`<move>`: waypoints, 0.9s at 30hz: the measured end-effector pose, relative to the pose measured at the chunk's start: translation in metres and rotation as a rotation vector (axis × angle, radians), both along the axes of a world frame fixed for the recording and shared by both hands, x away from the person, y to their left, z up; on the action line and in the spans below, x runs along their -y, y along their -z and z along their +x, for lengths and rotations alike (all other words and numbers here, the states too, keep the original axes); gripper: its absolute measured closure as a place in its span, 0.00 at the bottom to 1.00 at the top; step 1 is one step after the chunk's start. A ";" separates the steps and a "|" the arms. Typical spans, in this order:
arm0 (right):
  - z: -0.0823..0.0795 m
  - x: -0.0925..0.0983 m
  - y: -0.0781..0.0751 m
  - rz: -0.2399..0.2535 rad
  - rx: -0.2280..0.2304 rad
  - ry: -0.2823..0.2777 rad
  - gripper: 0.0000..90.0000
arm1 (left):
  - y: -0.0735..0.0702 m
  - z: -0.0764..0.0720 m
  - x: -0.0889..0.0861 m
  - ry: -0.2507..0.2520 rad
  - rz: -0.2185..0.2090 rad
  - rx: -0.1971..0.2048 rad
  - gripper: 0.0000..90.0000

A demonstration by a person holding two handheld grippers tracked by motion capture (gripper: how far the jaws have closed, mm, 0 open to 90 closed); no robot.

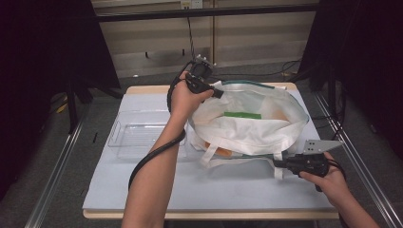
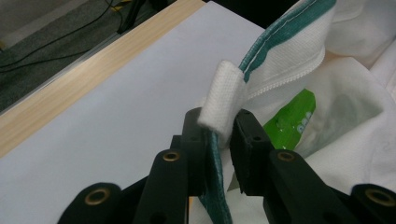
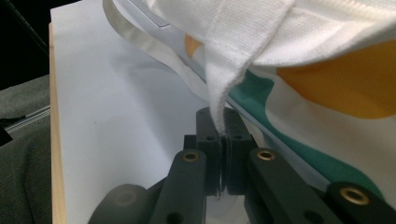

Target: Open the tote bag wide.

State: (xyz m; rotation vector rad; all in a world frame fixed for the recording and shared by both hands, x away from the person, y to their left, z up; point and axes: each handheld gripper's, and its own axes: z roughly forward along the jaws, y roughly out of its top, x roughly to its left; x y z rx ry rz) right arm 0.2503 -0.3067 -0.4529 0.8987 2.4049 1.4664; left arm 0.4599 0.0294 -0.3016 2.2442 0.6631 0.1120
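Fingers of both grippers are clamped on fabric: the left gripper point(image 2: 218, 135) pinches the green-trimmed rim of a white cloth tote bag point(image 1: 247, 128) beside a folded white webbing loop point(image 2: 223, 101), and the right gripper point(image 3: 223, 140) has its jaws pressed together on a white webbing strap point(image 3: 233, 60) of the same bag.

Largest in the high view is the white rectangular board point(image 1: 199, 190) covering a pale wooden table point(image 1: 142, 89). The bag lies on it to the right of centre, its mouth held open, with the left gripper point(image 1: 219, 93) at the far rim and the right gripper point(image 1: 276, 163) at the near right corner. The bag's side carries orange and green printed shapes point(image 3: 336, 88).

A clear plastic rectangular tray point(image 1: 138, 133) sits on the board just left of the bag.

Inside the open bag lies a flat green packet point(image 1: 242, 115), which the left gripper view shows as glossy green with pale lettering point(image 2: 292, 123).
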 end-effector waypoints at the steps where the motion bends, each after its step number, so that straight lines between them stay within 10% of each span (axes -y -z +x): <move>1: 0.000 0.000 0.001 -0.003 -0.003 0.000 0.97 | 0.001 0.001 0.000 -0.001 0.005 -0.003 0.85; 27: -0.001 0.008 0.016 -0.018 -0.031 0.016 0.97 | 0.027 0.016 0.002 -0.034 0.035 -0.046 0.85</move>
